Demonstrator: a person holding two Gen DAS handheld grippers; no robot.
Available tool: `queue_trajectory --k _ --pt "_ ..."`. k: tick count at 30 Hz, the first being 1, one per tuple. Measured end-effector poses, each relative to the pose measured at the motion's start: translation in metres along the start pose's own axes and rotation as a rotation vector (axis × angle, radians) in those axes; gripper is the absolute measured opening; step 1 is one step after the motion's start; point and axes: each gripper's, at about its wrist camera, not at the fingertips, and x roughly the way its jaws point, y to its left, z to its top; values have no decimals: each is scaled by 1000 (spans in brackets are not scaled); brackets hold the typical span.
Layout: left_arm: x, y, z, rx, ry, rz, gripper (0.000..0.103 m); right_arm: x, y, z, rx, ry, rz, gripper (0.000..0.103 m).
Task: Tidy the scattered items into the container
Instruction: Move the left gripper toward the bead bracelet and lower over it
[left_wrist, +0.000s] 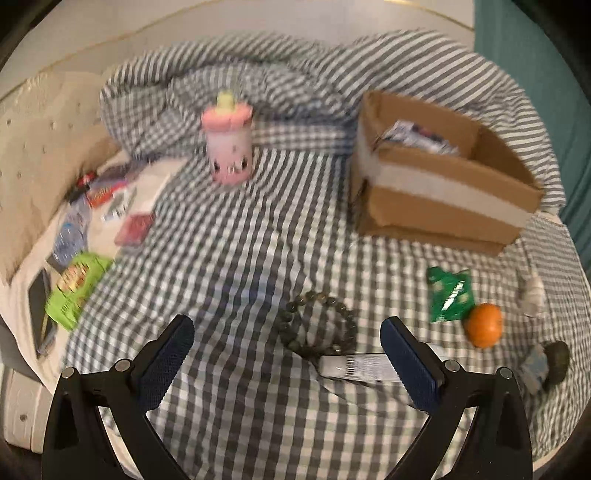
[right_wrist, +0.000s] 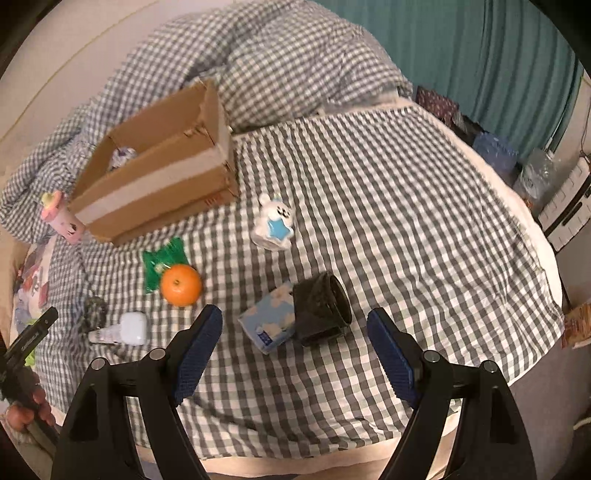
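A cardboard box (left_wrist: 443, 192) (right_wrist: 155, 177) stands on the checked bedspread with a packet inside. My left gripper (left_wrist: 288, 336) is open, hovering over a dark bead bracelet (left_wrist: 317, 325) and a white tube (left_wrist: 358, 367). A green packet (left_wrist: 448, 293) (right_wrist: 164, 262), an orange (left_wrist: 484, 325) (right_wrist: 181, 284) and a pink bottle toy (left_wrist: 229, 144) (right_wrist: 61, 218) lie around. My right gripper (right_wrist: 295, 325) is open, just before a blue tissue pack (right_wrist: 267, 321) and a rolled black belt (right_wrist: 323, 308). A white rabbit figure (right_wrist: 273, 225) stands farther off.
A white earbud case (right_wrist: 133, 328) lies left of the right gripper. Snack packets, cards and a phone (left_wrist: 38, 310) lie at the bed's left edge. A bunched duvet (left_wrist: 258, 81) lies behind the box. Teal curtain (right_wrist: 480, 51) and bags stand beyond the bed.
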Motion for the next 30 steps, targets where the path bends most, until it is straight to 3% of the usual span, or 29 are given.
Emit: queue_trajectory --k 6,16,19,22,24,26,27,28,29,30 --pt "48 -7 -5 -17 92 -9 103 18 -4 3 19 47 -22 81" --pt "119 -37 -15 76 210 6 103 38 -8 8 42 99 -28 81" --pt "124 -36 -13 56 180 -6 103 45 -11 9 47 114 -36 81" --pt "129 -34 -10 44 204 -33 100 53 -15 9 65 137 -32 81" --pt "126 -32 -6 39 219 -46 87 58 -17 9 72 147 -32 81" --pt "121 -32 -4 51 220 -51 60 64 -16 11 69 159 -37 81" --pt "116 -33 -2 62 217 -46 33 67 -16 12 67 163 -37 81" --pt "114 -32 -1 71 220 -50 22 70 -15 12 66 171 -40 81" --pt "113 -32 0 77 231 -55 20 75 -15 12 62 180 -48 81" --pt "110 -31 1 76 234 -58 11 79 -15 12 60 189 -51 80"
